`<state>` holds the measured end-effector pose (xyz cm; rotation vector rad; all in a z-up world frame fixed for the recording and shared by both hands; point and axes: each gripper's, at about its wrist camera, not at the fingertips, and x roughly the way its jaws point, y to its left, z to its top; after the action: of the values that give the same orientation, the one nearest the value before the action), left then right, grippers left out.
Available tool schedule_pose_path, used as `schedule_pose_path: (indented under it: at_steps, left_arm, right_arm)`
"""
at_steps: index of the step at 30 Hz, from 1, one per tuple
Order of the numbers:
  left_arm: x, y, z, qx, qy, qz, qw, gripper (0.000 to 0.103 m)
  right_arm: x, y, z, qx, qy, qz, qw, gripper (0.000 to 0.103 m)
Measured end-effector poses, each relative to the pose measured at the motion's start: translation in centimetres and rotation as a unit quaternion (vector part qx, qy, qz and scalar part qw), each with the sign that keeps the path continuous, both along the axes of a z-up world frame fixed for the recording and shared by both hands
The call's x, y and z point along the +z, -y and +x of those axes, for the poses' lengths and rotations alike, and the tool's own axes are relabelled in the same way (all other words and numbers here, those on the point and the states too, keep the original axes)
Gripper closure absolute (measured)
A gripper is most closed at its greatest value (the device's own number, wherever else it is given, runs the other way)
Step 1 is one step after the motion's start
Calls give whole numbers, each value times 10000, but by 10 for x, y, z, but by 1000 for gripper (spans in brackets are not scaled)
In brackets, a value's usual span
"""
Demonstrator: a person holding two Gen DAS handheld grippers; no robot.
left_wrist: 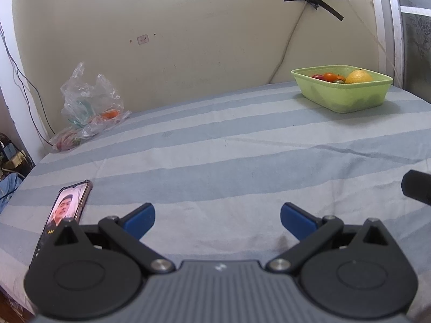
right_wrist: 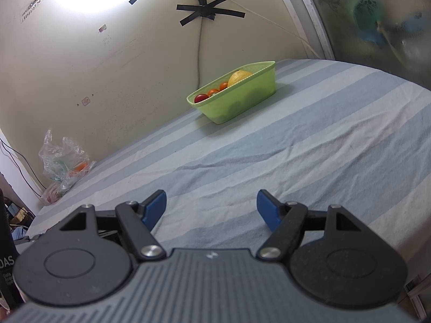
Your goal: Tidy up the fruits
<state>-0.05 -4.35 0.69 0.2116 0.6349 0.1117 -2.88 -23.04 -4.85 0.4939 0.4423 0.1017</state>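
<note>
A light green plastic basket (left_wrist: 347, 99) (right_wrist: 242, 102) stands at the far side of the striped cloth, by the wall. In it lie a big yellow citrus fruit (left_wrist: 359, 76) (right_wrist: 238, 76), small orange fruits (left_wrist: 330, 76) (right_wrist: 223, 85) and a dark red one (right_wrist: 201, 97). My left gripper (left_wrist: 217, 216) is open over bare cloth near the front edge, nothing between its blue pads. My right gripper (right_wrist: 211, 206) is open too, low over the cloth, far short of the basket. A clear plastic bag (left_wrist: 90, 107) (right_wrist: 64, 164) with something orange inside lies at the far left.
A phone (left_wrist: 66, 212) with a lit screen lies on the cloth beside my left gripper's left finger. A black part (left_wrist: 416, 185) juts in at the right edge of the left wrist view. Cables taped with black strips run down the wall behind the basket.
</note>
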Motion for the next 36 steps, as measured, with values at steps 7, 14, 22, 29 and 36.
schedule_pose_path:
  at_steps: [7,14,22,29,36]
  left_arm:
    - [0,-1,1,56,5,14,10000,0]
    - [0,0,0,93,76,105,9999,0]
    - [0,2,1,56,48,138,9999,0]
    - [0,1,5,24,-46,59,10000,0]
    - [0,2,7,-282,-224,-214,9991,0]
  right_arm:
    - [0,0,0,4,-1,2,10000,27]
    - [0,0,0,-1,-2,5,10000,27]
    - [0,0,0,5,-6,10,10000,27]
    - [0,1,0,18,-8,8,10000,27]
    - [0,0,0,27,11,-28,10000,27]
